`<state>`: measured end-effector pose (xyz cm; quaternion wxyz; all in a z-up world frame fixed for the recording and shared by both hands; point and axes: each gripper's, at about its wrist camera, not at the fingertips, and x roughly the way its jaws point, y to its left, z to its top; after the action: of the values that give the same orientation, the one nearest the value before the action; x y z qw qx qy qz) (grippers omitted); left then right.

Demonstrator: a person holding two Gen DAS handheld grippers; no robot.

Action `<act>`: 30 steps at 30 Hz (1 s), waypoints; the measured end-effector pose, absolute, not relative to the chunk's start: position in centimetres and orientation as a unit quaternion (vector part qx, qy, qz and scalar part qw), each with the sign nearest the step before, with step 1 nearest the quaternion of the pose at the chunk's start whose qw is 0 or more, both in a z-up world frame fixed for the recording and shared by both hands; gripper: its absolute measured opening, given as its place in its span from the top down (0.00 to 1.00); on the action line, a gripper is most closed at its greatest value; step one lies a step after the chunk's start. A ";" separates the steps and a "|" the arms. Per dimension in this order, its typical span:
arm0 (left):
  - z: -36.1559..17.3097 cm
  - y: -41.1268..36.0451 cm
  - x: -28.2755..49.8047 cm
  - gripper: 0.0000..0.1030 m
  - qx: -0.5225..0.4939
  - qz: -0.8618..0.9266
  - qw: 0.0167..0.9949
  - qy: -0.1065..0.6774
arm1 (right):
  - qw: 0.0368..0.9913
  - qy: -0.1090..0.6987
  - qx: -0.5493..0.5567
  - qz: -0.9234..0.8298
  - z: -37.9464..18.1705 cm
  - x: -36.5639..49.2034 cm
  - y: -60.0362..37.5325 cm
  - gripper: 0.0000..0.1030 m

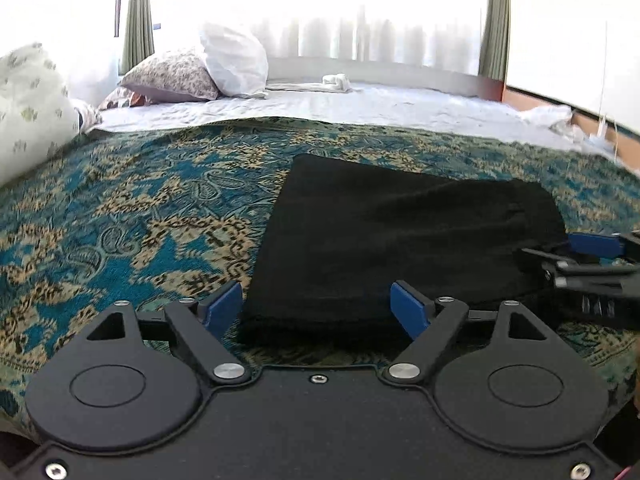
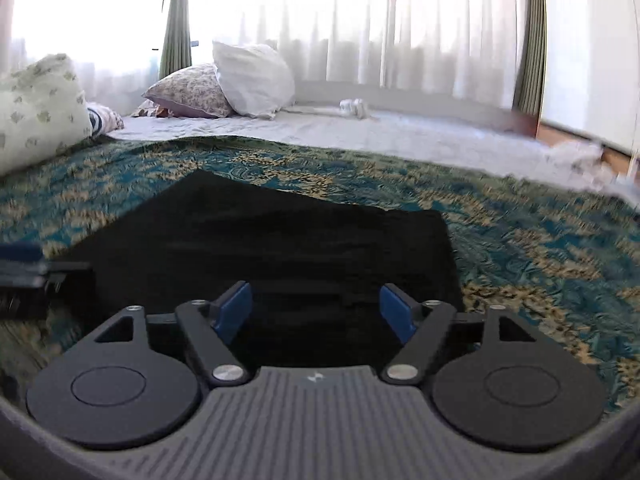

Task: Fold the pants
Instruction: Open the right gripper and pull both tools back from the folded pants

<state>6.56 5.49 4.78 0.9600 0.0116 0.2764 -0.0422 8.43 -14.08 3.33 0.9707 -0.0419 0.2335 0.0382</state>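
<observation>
**Folded black pants between two spread grippers**

The black pants (image 1: 400, 240) lie folded into a flat rectangle on the teal-and-gold patterned bedspread (image 1: 120, 220). In the left wrist view the left gripper (image 1: 320, 312) has its blue pads wide apart with nothing between them; the near left corner of the pants sits just ahead at 12 o'clock, and the bulk of the cloth stretches toward 1 o'clock. The right gripper (image 1: 592, 256) enters that view at 3 o'clock, at the pants' right edge.

In the right wrist view the right gripper (image 2: 316, 312) is likewise spread wide and holds nothing; the pants (image 2: 260, 248) fill the ground from 12 toward 10 o'clock, with cloth lying under the gap between the pads. The left gripper (image 2: 24, 268) shows at 9 o'clock, blurred.

Beyond the bedspread, at 11 o'clock, pillows (image 2: 224, 84) rest on a pale sheet (image 2: 400, 132).
</observation>
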 end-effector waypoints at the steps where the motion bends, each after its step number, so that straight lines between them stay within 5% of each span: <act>1: 4.7 5.2 6.6 0.21 0.016 -0.042 0.960 0.276 | 0.972 0.228 -0.049 0.033 3.1 8.1 -14.0 0.19; 30: 4.3 3.1 8.2 0.15 0.020 -0.058 0.959 0.277 | 0.977 0.210 -0.022 0.012 2.3 6.7 -14.7 0.06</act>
<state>8.21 3.11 4.30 0.9588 0.0196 0.2772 -0.0581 6.65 -14.72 2.31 0.9773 -0.0220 0.2102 0.0122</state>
